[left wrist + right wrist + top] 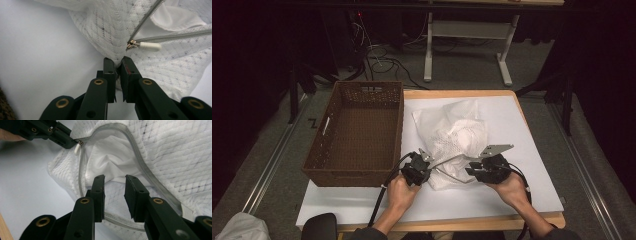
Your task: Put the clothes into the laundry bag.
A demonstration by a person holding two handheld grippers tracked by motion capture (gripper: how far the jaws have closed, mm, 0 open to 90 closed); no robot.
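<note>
Left gripper (pixel 118 60) pinches mesh bag (pixel 110 30); right gripper (pixel 114 178) gapes over its opening.

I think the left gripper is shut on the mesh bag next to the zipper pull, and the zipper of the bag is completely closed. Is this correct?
Not quite. The left gripper is indeed shut on the mesh bag next to the zipper pull, but the zipper is open: the right gripper view shows its two sides spread apart, with white cloth inside the gap.

White mesh cloth laundry bag (pixel 160 62), metal zipper slider (pixel 131 44), glossy plastic pull; woven wicker basket (pixel 362 95); matt smooth worktop (pixel 532 150).
</note>
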